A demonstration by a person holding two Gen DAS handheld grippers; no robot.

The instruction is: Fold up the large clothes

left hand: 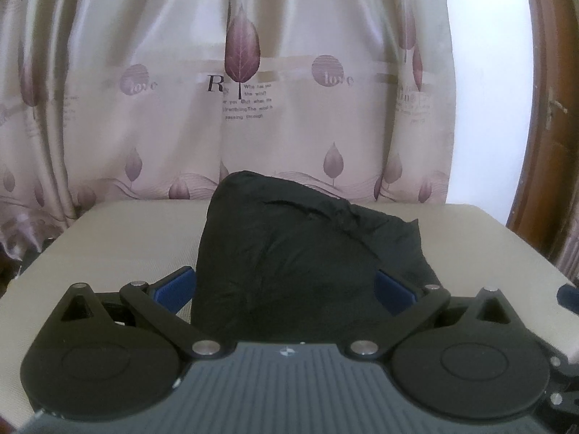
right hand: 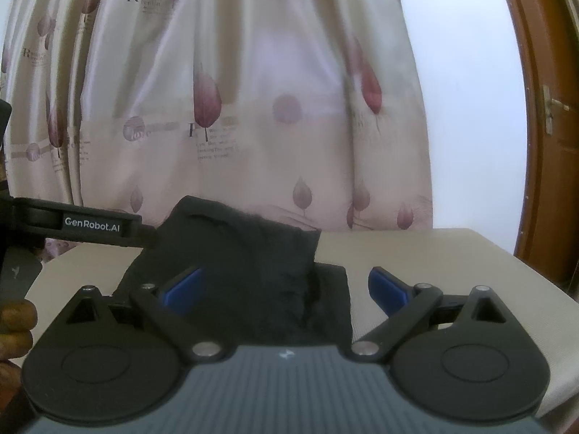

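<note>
Black garment [left hand: 289, 264] sits bundled at counter [left hand: 119, 238] centre, raised at 12 o'clock, not yet flat. Left gripper [left hand: 286, 289] jaws wide, straddling it; right gripper [right hand: 286, 289] jaws wide, holding nothing. Judgement: final folds and flattening remain.

The curtain [left hand: 253, 83] reads "love" and "R"; the left claw [right hand: 90, 226] bears "GenRobot.AI".

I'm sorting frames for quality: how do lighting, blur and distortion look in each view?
Left wrist view: the wall beside the curtain is blown out white; the black garment loses fold detail; the table edge bows with fisheye. Right wrist view: the curtain print is softly blurred, the door frame curves, and the garment is dark.
</note>
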